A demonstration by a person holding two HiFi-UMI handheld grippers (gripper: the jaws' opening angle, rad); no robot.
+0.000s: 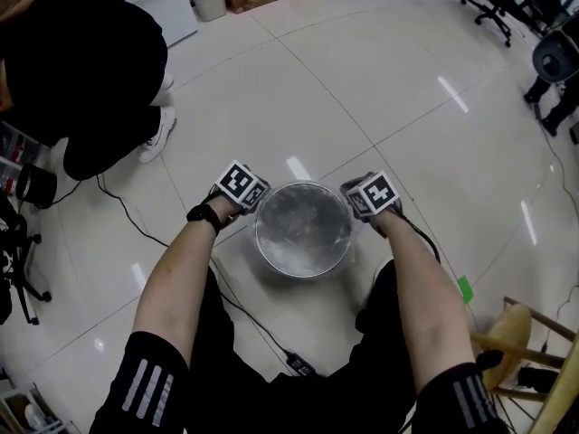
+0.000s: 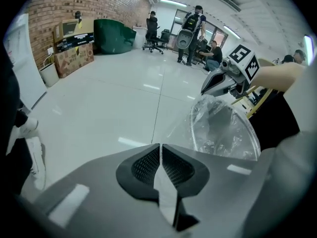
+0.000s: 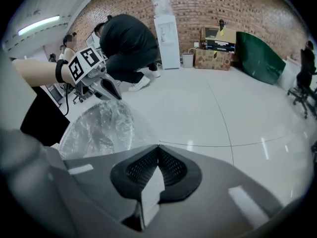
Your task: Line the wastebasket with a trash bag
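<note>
Far left: a person in black (image 1: 81,70) crouches on the pale tiled floor (image 1: 380,80), one white shoe (image 1: 159,136) showing, well apart from my work. A black cable (image 1: 131,213) trails from that side across the tiles toward my legs. My left gripper (image 1: 254,205) sits at the left side of the rim of the wastebasket (image 1: 304,273), angled steeply down, with a dark band on the wrist behind it. In the left gripper view its two black pads (image 2: 146,165) are pressed together with no gap, pinching the clear film of the trash bag (image 1: 303,229), which runs stretched from the rim up to the tips. Centre: the wastebasket is round and metallic. It stands upright on the floor just ahead of my knees, between both grippers. The trash bag is thin and transparent and lies inside it. Crinkled film covers the inner wall and bottom, and some film rises above the rim near each gripper. My right gripper (image 1: 358,209) sits at the right side of the rim, opposite the left one and likewise angled down. The right gripper view shows its pads (image 3: 171,167) closed tight on the film at that side. Right: a small green tag (image 1: 465,289) lies on the floor near my right forearm. A wooden stool (image 1: 517,334) stands at the lower right edge, and office chairs (image 1: 493,3) stand far off at upper right.
</note>
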